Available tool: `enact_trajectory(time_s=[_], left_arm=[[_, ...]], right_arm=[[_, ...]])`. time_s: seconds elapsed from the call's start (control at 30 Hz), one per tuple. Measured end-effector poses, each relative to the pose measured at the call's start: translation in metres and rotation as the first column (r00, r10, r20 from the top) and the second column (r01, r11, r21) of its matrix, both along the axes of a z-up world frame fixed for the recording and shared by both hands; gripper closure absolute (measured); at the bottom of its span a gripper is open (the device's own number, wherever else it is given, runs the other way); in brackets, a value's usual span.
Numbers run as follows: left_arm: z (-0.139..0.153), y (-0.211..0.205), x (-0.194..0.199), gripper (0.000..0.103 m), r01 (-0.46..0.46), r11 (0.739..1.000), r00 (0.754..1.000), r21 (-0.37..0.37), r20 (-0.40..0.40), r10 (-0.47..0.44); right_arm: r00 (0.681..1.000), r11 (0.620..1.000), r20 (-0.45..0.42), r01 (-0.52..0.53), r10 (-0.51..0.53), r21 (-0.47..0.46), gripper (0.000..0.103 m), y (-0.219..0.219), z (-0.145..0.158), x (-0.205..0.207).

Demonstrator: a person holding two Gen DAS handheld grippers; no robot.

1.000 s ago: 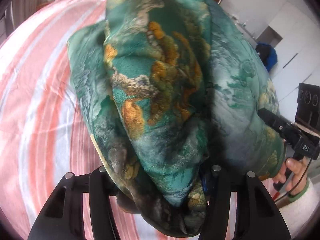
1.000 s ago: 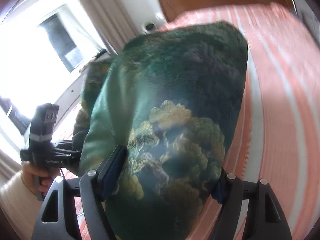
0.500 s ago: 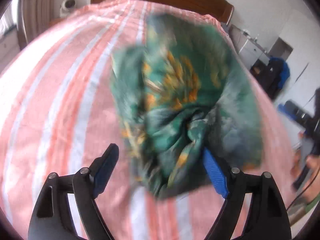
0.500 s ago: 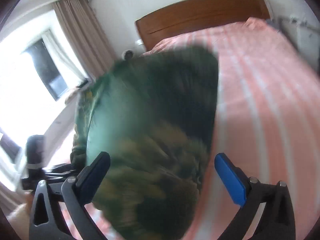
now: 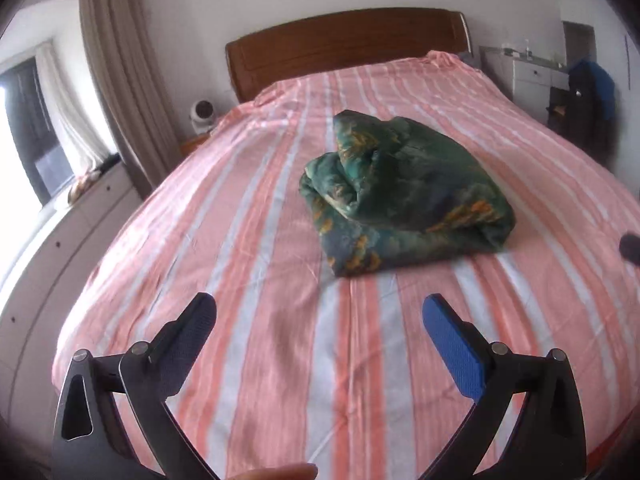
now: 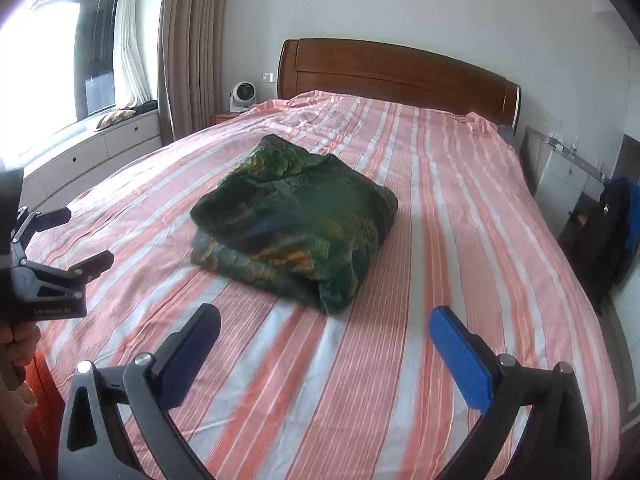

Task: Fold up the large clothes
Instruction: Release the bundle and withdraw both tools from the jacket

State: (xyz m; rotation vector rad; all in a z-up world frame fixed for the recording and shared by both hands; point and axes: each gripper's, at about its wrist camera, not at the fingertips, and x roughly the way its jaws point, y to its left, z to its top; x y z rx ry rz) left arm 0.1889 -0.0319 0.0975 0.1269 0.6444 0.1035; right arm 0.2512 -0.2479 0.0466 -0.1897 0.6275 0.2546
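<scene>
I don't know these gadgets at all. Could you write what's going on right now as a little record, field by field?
Place: bedroom, bed with pink striped sheet
Garment: green patterned cloth, lying on the sheet in a folded bundle
Left gripper: jaws have just been opening, wide apart, nothing between them
Right gripper: jaws have just been opening, wide apart, nothing between them
Contact: neither gripper touches the cloth
Background: wooden headboard, small fan, curtains

Home bedroom: bed (image 5: 280,280), curtains (image 6: 192,40)
</scene>
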Motion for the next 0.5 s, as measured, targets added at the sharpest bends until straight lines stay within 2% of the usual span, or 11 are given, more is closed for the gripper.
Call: enact_trajectory(time_s=[0.1,0.17,0.3,0.5], left_arm=[[0.009,-0.008,-0.025,0.000,0.001,0.998,1.000,-0.056,-0.007,-0.001],[0.012,-0.016,-0.032,0.000,0.016,0.998,1.000,-0.066,-0.013,-0.017],[0.017,-0.034,-0.056,0.000,0.032,0.999,0.999,-0.028,0.019,-0.032],[0.025,-0.048,-0.087,0.000,0.074,0.997,0.994,-0.018,0.081,-0.072]], right_arm=[[0.998,0.999,-0.033,0.049,-0.049,0.001,0.000,-0.006,-0.010,-0.031],[0.996,0.996,-0.039,0.080,-0.081,-0.027,0.000,-0.007,-0.015,-0.044],[0.995,0.994,-0.032,0.094,-0.096,-0.062,0.000,-0.009,-0.016,-0.056],[0.996,0.995,-0.019,0.091,-0.092,-0.027,0.000,-0.008,-0.002,-0.066]])
